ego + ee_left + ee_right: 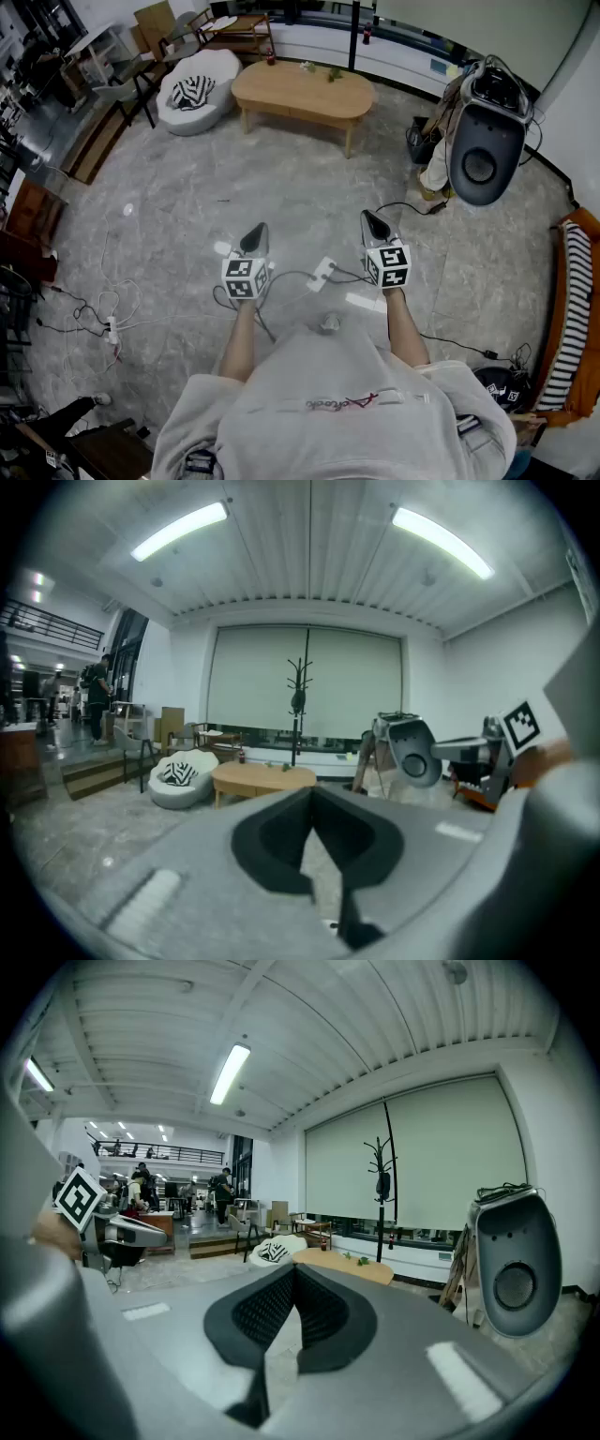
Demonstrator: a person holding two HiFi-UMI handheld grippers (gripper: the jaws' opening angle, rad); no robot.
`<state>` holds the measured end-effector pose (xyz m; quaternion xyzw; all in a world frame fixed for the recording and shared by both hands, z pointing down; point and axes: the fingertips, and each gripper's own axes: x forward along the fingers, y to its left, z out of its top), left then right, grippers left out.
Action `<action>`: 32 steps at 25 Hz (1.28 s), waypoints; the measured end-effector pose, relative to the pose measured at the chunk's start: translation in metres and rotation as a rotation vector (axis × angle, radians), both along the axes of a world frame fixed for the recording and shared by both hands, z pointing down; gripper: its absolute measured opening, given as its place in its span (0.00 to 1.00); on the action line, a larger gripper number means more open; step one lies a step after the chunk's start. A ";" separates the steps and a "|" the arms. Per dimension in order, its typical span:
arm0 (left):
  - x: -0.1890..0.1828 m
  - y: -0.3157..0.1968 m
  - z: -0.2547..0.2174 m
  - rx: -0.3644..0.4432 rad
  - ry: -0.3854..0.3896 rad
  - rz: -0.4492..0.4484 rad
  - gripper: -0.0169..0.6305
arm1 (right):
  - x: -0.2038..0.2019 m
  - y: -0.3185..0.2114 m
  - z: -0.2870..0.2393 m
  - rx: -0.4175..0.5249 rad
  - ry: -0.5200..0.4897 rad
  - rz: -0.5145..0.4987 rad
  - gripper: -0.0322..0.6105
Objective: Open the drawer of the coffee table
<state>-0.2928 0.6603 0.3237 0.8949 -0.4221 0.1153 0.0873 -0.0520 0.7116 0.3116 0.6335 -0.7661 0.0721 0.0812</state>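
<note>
The oval wooden coffee table [302, 92] stands far ahead across the stone floor; its drawer does not show from here. It appears small in the left gripper view [262, 778] and in the right gripper view [345, 1266]. My left gripper [257, 234] is shut and empty, held in front of me over the floor. My right gripper [372, 223] is shut and empty too, level with the left one. Both point towards the table, well short of it. In the gripper views the left jaws [313, 791] and the right jaws [292, 1269] meet at the tips with nothing between them.
A white beanbag [198, 89] with a striped cushion sits left of the table. A large grey machine [486, 141] stands at the right. Cables and a power strip [323, 273] lie on the floor near my feet. A striped orange seat [572, 319] is at the far right.
</note>
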 end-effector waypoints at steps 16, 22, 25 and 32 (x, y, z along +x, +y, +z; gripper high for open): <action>0.017 0.012 -0.008 0.011 -0.014 -0.021 0.03 | 0.021 0.006 0.002 0.022 -0.041 -0.017 0.06; 0.034 0.013 0.002 0.000 -0.021 -0.016 0.03 | 0.035 0.008 0.009 0.011 -0.034 -0.033 0.06; 0.043 0.011 0.006 -0.006 -0.033 -0.008 0.03 | 0.044 0.006 0.014 0.001 -0.040 -0.037 0.06; 0.050 -0.002 0.009 -0.008 -0.032 -0.025 0.03 | 0.054 -0.007 0.021 -0.010 -0.045 -0.052 0.06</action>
